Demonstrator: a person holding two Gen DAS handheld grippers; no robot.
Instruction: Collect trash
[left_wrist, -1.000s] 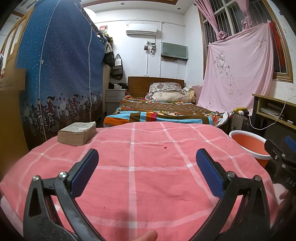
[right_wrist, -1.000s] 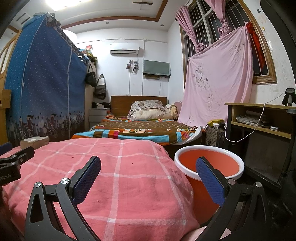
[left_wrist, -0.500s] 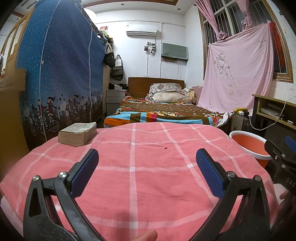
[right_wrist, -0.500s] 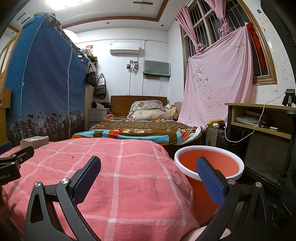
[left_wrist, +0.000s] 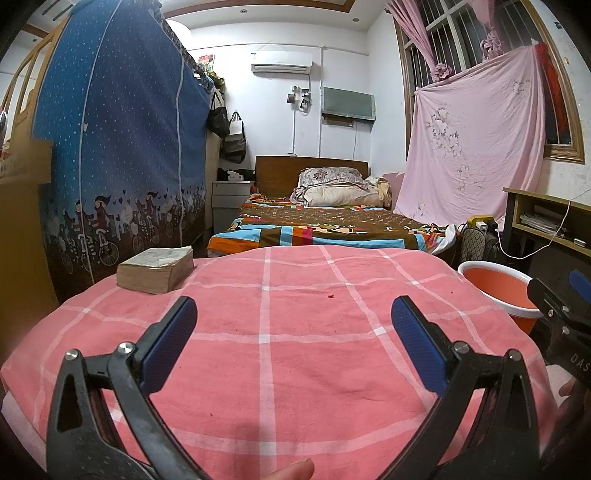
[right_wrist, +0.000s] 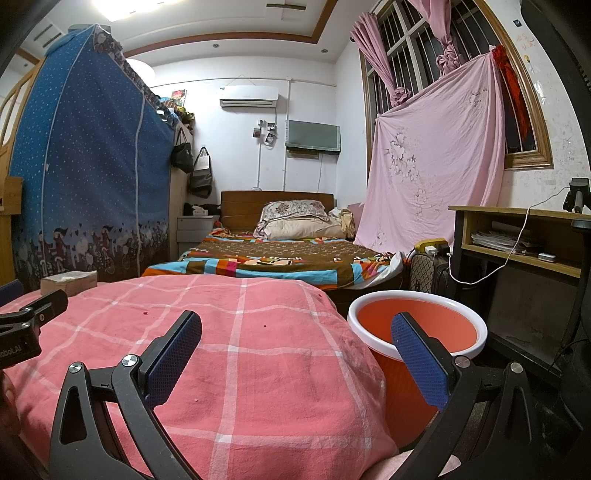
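The left gripper (left_wrist: 293, 325) is spread wide with nothing between its blue-padded fingers (left_wrist: 168, 347), and hovers low over the surface draped in a pink cloth with a white check pattern (left_wrist: 295, 369). The right gripper (right_wrist: 295, 343) is likewise wide apart and empty, positioned over the right edge of the same surface. Small dark red crumbs of trash lie on the cloth: one (left_wrist: 331, 295) at 12 o'clock of the left gripper, well ahead of its fingertips, and further specks (right_wrist: 146, 313) at 10 o'clock in the right wrist view. A round orange plastic bucket with a white rim (right_wrist: 417, 325) stands on the floor just beside the surface, at 2 o'clock of the right gripper. A thick worn book with yellowed pages (left_wrist: 157, 269) rests on the cloth at 10 o'clock of the left gripper.
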